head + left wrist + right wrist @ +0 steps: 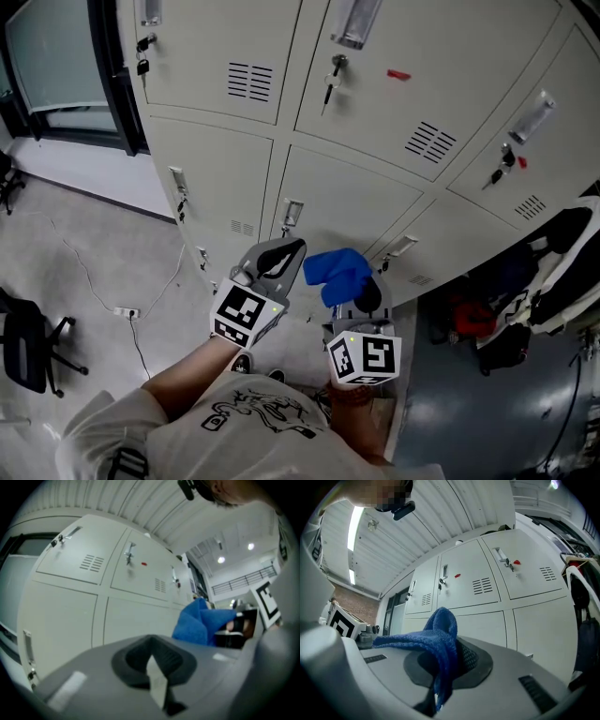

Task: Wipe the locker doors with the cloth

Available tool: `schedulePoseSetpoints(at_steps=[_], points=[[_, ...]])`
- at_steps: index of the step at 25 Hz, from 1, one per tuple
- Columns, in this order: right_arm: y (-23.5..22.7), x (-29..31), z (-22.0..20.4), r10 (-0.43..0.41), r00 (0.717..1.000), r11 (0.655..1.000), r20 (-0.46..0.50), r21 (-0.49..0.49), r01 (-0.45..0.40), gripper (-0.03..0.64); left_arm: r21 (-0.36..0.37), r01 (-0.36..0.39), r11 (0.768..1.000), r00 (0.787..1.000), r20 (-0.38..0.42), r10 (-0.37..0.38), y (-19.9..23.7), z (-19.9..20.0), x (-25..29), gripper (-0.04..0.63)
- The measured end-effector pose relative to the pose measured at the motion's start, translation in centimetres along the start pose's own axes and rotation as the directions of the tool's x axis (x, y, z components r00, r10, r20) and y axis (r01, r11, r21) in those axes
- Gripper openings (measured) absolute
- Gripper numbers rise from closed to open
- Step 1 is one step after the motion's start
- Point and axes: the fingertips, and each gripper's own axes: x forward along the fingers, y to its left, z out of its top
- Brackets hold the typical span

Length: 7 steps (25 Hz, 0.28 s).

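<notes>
A person stands facing a bank of pale grey lockers (347,202), a gripper in each hand. The right gripper (362,298) has its jaws clamped on a blue cloth (337,274). In the right gripper view the knitted fabric bunches up out of the pinch between the dark pads and flops over to the left. The cloth sits in front of a lower locker door in the middle of the bank, just below that door's label holder (292,213); whether it touches the metal cannot be told.

The left gripper (284,253) hangs just left of the cloth, its tips pointing at the same row of doors. Its own view shows the jaws brought together with nothing between them, and the cloth off to the right.

The upper doors carry vent slots (249,81) and keys (333,77) hanging in their locks; a small red tag (398,74) sits on one of them.

On the floor to the left lie a power strip (124,311) with a thin cable, and a black office chair (28,349) stands nearer. A glass door (56,56) is at the far left. To the right of the lockers there is a pile of dark bags and clothing (548,277).
</notes>
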Motion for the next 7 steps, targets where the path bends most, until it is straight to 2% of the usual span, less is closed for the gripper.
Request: schedulePoseSetpoints(at_steps=[7], points=[[0.09,-0.24,-0.19,0.001,1.000,1.000,-0.001,0.009,-0.001,0.029,0.000,0.002,1.000,1.000,-0.001,-0.002,-0.20,0.00,-0.22,0.003]])
